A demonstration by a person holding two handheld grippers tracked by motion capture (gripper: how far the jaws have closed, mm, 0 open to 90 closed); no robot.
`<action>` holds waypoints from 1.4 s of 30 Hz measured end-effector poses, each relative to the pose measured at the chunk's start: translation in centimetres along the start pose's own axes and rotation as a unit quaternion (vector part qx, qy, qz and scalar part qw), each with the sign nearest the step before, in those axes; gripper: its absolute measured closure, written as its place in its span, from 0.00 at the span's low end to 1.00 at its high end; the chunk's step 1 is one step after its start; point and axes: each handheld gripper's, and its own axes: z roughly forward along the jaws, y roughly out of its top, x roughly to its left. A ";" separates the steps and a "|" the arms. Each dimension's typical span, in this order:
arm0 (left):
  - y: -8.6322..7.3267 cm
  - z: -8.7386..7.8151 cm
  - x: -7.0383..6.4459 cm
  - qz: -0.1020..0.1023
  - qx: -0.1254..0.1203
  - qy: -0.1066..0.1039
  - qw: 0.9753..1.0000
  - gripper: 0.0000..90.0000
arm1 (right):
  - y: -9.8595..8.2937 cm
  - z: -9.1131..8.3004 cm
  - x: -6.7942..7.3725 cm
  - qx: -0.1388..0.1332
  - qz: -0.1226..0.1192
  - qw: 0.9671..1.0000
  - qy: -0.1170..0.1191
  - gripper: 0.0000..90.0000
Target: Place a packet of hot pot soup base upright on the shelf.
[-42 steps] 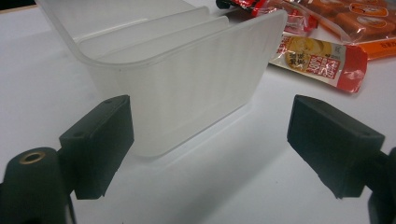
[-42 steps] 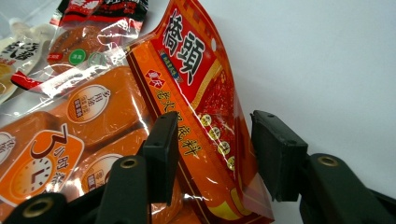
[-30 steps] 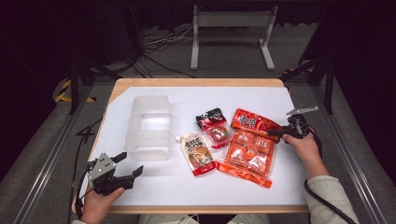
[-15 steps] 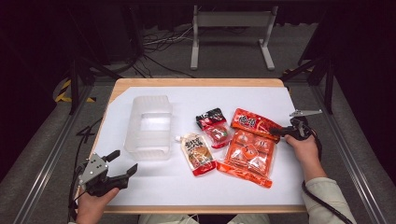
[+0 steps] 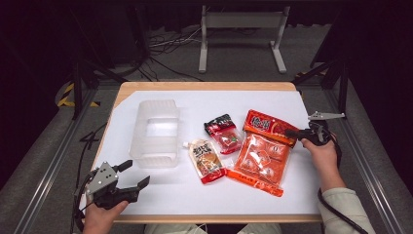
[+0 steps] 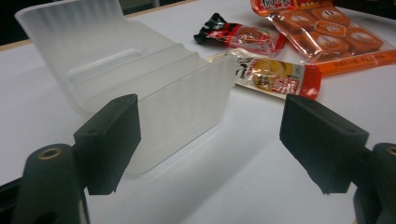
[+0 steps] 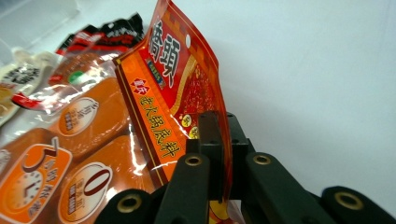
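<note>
In the high view, the left gripper is seen at the lower left of the frame, wide open and holding nothing, just below the clear plastic container. The right gripper at the right is closed on the edge of the red sachet.

In the left gripper view, the clear plastic container is seen between and beyond the spread jaws.

In the right gripper view, the red sachet is pinched upright, beside the orange packet.

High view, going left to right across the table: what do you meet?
left gripper → clear plastic container → beige sauce pouch → black-and-red packet → large orange multipack → right gripper, shut on the red packet.
</note>
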 end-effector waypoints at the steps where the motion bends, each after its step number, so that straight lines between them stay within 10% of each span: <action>1: 0.1 0.1 -0.1 0.001 -0.002 -0.003 1.000 0.23 | 0.2 -0.4 0.2 -0.003 -0.002 1.000 0.000 1.00; 10: 0.3 2.1 -1.2 -0.013 -0.007 -0.054 0.998 0.24 | 1.7 -3.1 1.2 -0.036 -0.004 0.999 0.020 1.00; 19: 1.4 4.5 -4.4 0.043 -0.009 -0.091 0.995 0.27 | 3.1 -5.5 3.5 -0.075 -0.034 0.996 0.033 1.00; 33: 1.3 6.6 -4.3 0.023 0.011 -0.122 0.992 0.31 | 4.9 -9.6 7.6 -0.113 -0.071 0.990 0.050 1.00; 42: 1.9 8.4 -4.8 -0.012 0.013 -0.134 0.991 0.13 | 5.8 -11.3 9.8 -0.131 -0.101 0.984 0.070 1.00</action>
